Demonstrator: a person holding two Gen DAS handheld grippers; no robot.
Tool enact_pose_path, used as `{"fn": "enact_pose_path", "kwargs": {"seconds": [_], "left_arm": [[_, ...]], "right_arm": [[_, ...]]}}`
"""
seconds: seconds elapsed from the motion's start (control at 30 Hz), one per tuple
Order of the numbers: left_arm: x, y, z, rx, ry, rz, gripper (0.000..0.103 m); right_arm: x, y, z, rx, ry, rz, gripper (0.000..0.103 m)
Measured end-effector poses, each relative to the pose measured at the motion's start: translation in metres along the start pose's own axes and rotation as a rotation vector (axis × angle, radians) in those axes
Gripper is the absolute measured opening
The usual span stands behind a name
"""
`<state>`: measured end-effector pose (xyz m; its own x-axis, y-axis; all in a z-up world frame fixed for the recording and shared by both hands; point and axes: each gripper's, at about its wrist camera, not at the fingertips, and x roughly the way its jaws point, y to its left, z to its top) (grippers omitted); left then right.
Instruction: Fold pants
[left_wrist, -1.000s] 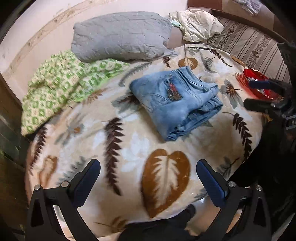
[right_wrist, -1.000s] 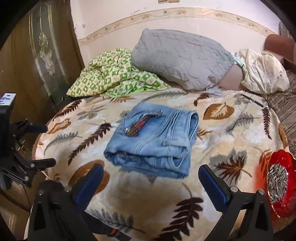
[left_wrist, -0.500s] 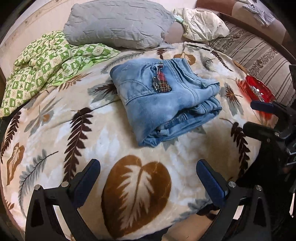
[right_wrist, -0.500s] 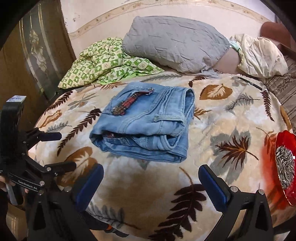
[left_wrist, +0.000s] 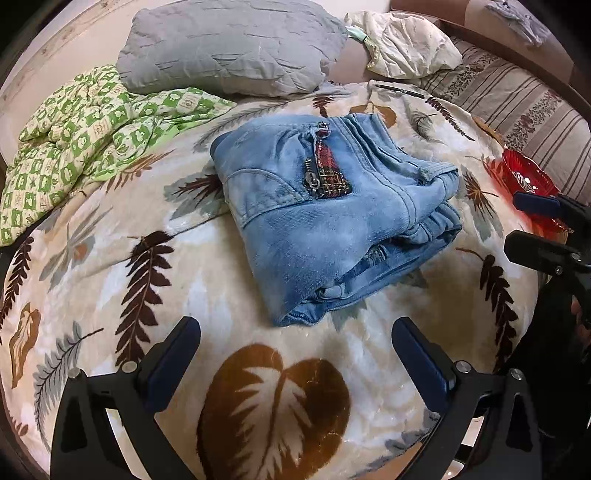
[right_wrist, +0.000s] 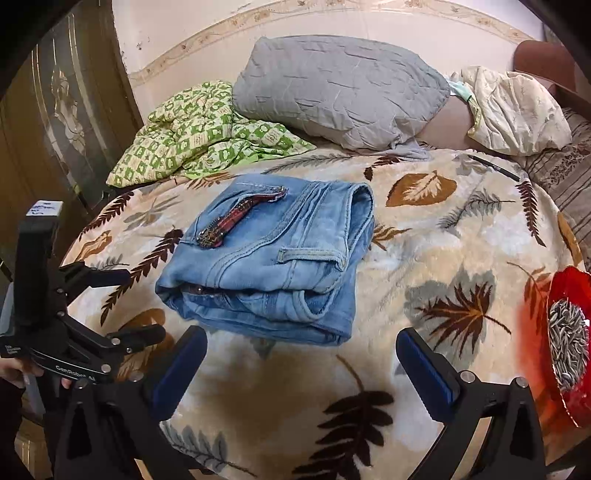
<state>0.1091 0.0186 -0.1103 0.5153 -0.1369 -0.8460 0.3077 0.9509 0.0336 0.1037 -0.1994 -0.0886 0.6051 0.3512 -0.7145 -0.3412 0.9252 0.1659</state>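
The pants (left_wrist: 332, 221), soft faded blue denim, lie folded into a thick, roughly square bundle near the middle of the bed, on a plush blanket (left_wrist: 273, 398) printed with brown and grey leaves. A red plaid patch with a metal zipper (left_wrist: 325, 170) sits on the top layer; the stacked hems and seams show along the bundle's near edge.

The left gripper (left_wrist: 295, 354) hovers low in front of that near edge, its blue-padded fingers spread wide and holding nothing. The right gripper (right_wrist: 301, 363) does the same from its side, jaws apart and empty, just short of the denim.

Behind the pants rest a quilted grey pillow (right_wrist: 336, 88) and a crumpled green checked cloth (right_wrist: 199, 133). A glossy red dish (right_wrist: 569, 343) of what look like sunflower seeds sits at the blanket's right edge, well apart from the bundle. Bare blanket surrounds the pants on all sides.
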Motion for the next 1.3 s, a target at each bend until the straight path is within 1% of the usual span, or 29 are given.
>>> {"fn": "enact_pose_path", "kwargs": {"seconds": [0.1,0.23,0.43,0.5,0.57,0.63,0.67,0.77,0.8,0.87,0.9,0.93,0.97,1.0,1.03,1.07,1.1,1.13,1.2,1.27,1.3], "left_arm": [[0.001,0.001,0.001,0.000,-0.006,0.013,0.103],[-0.001,0.000,0.004,0.016,-0.033,0.007,0.103],[-0.007,-0.012,0.008,0.140,-0.080,0.040,0.103],[-0.006,-0.016,0.011,0.193,-0.093,0.074,0.103],[-0.002,-0.015,0.015,0.213,-0.096,0.090,0.103],[0.002,-0.013,0.021,0.198,-0.102,0.075,0.103],[0.005,-0.010,0.024,0.183,-0.107,0.056,0.103],[0.009,-0.004,0.027,0.146,-0.119,0.034,0.103],[0.010,-0.003,0.027,0.140,-0.125,0.031,0.103],[0.012,-0.001,0.026,0.136,-0.132,0.029,0.097],[0.015,0.000,0.026,0.134,-0.117,0.027,0.082],[0.019,0.002,0.025,0.130,-0.094,0.016,0.068],[0.024,0.004,0.025,0.116,-0.063,-0.023,0.063],[0.026,0.005,0.024,0.107,-0.048,-0.044,0.056],[0.026,0.004,0.023,0.110,-0.051,-0.044,0.056],[0.026,0.002,0.022,0.123,-0.056,-0.036,0.054],[0.025,-0.001,0.021,0.136,-0.056,-0.033,0.050],[0.024,-0.003,0.021,0.142,-0.056,-0.030,0.048],[0.020,-0.004,0.021,0.149,-0.057,-0.030,0.044],[0.016,-0.002,0.021,0.147,-0.065,-0.038,0.038],[0.014,0.000,0.021,0.140,-0.070,-0.043,0.032]], "right_arm": [[0.001,-0.001,0.001,0.003,0.001,0.004,0.103],[0.004,-0.001,0.002,0.000,-0.005,0.001,0.103],[0.008,-0.012,0.004,-0.001,-0.006,-0.002,0.103],[0.011,-0.015,0.006,-0.009,0.007,0.012,0.103],[0.014,-0.017,0.010,-0.033,0.019,0.015,0.103],[0.022,-0.018,0.016,-0.047,0.047,0.016,0.103],[0.025,-0.020,0.018,-0.045,0.054,0.024,0.103],[0.040,-0.030,0.025,0.008,0.082,0.038,0.103],[0.044,-0.035,0.026,0.034,0.085,0.060,0.103],[0.050,-0.045,0.027,0.097,0.080,0.139,0.101],[0.054,-0.052,0.027,0.137,0.075,0.171,0.097],[0.056,-0.055,0.027,0.159,0.073,0.189,0.090],[0.059,-0.061,0.026,0.191,0.069,0.226,0.085],[0.062,-0.063,0.026,0.212,0.067,0.253,0.075],[0.065,-0.064,0.025,0.233,0.068,0.286,0.067],[0.069,-0.064,0.025,0.242,0.070,0.311,0.062],[0.070,-0.062,0.024,0.236,0.066,0.323,0.050],[0.068,-0.057,0.024,0.214,0.052,0.323,0.042],[0.061,-0.047,0.025,0.160,0.013,0.298,0.037],[0.052,-0.040,0.027,0.120,-0.026,0.302,0.030],[0.046,-0.038,0.027,0.104,-0.044,0.308,0.030]]}}
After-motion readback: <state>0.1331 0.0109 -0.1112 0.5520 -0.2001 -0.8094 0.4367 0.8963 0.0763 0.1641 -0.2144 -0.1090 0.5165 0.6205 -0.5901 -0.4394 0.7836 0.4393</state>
